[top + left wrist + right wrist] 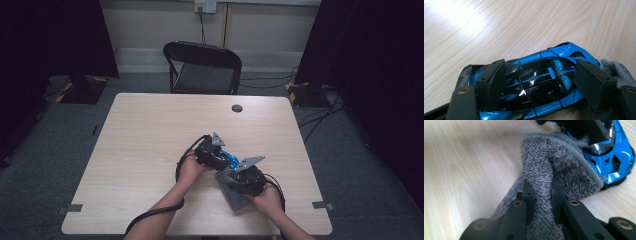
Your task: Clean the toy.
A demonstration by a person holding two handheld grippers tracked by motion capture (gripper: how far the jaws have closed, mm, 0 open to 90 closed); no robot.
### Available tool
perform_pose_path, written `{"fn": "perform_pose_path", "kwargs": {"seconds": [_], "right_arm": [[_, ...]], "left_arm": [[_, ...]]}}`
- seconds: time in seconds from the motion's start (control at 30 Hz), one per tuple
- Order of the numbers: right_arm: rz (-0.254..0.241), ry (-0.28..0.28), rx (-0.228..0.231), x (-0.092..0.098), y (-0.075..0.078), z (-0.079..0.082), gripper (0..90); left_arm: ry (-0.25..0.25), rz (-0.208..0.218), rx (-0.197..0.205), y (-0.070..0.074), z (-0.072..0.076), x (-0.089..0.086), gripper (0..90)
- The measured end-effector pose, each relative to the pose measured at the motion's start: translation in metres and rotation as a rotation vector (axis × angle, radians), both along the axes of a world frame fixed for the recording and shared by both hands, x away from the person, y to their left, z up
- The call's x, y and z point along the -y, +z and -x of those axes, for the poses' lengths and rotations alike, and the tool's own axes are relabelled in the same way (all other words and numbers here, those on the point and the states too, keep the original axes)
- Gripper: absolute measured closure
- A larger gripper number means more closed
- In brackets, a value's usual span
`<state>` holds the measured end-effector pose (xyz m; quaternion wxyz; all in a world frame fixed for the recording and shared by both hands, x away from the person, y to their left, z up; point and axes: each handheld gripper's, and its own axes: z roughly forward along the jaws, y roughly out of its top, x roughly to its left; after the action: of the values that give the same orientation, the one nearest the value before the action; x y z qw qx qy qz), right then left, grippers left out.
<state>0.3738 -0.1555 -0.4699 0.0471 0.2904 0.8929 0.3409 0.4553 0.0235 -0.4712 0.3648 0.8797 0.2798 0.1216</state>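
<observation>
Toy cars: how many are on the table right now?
1. The glossy blue and black toy car sits between the left gripper's fingers, right of the table's centre, touching the fuzzy grey cloth. None seems hidden.

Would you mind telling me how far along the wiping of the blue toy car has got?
Both grips look set: the left gripper clamps the blue toy car across its body, and the right gripper pinches the grey cloth. The cloth touches the car's front. Wiping the rest seems left.
</observation>
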Motion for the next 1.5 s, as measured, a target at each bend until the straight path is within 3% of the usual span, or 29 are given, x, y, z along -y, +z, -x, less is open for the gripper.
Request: {"fn": "perform_pose_path", "kwargs": {"seconds": [0.2, 0.5, 0.8, 1.17, 1.5], "right_arm": [[-0.013, 0.013, -0.016, 0.009, 0.004, 0.001, 79.0], [-0.078, -0.082, -0.016, 0.056, 0.023, -0.010, 79.0], [-0.094, -0.161, 0.033, 0.079, 0.041, -0.025, 79.0], [-0.054, -0.271, 0.043, 0.092, 0.028, -0.054, 79.0], [-0.007, -0.323, 0.042, 0.091, 0.015, -0.070, 78.8]], "left_arm": [[-0.006, 0.000, 0.000, 0.000, 0.000, 0.000, 25.8], [-0.012, -0.001, 0.002, 0.000, -0.001, -0.001, 25.8], [-0.019, -0.001, 0.002, 0.000, -0.001, -0.001, 25.8], [-0.028, -0.006, 0.004, 0.000, -0.001, -0.001, 25.2], [-0.031, -0.007, 0.005, 0.000, -0.001, -0.001, 25.2]]}}
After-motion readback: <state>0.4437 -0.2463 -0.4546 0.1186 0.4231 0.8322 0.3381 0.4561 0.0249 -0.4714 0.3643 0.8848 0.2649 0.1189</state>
